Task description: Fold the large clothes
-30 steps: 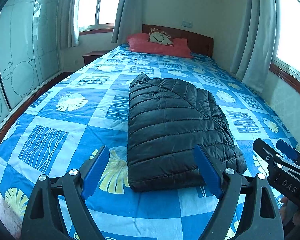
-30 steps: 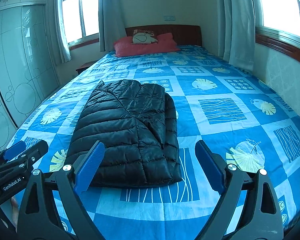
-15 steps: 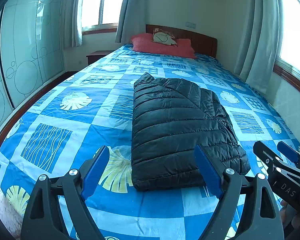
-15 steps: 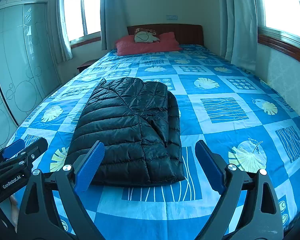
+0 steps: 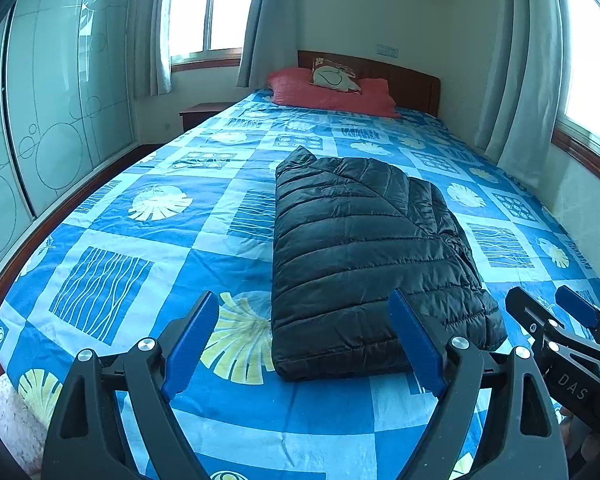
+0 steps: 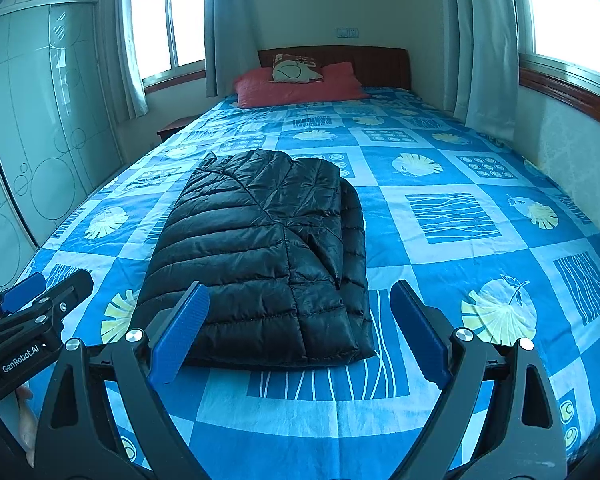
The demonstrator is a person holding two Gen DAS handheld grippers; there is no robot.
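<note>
A black quilted puffer jacket (image 5: 364,256) lies folded into a long rectangle on the blue patterned bed (image 5: 172,240). My left gripper (image 5: 304,340) hovers open over the bed's near edge, just short of the jacket's near left corner, nothing between its blue pads. In the right wrist view the same jacket (image 6: 268,252) lies ahead and a little left. My right gripper (image 6: 300,332) is open too, above the jacket's near right corner, and holds nothing. Each gripper shows at the other view's edge: the right gripper (image 5: 556,320) and the left gripper (image 6: 40,292).
Red pillows (image 6: 300,84) and a wooden headboard (image 6: 380,60) stand at the far end. A sliding wardrobe (image 5: 60,100) lines the left wall, with a nightstand (image 5: 200,114) beyond it. The wall (image 6: 572,152) and curtains (image 6: 484,48) run along the bed's right side.
Both views have shifted very slightly; the jacket sits a touch further right in the left wrist view. The jacket lies as before and both grippers stay open.
</note>
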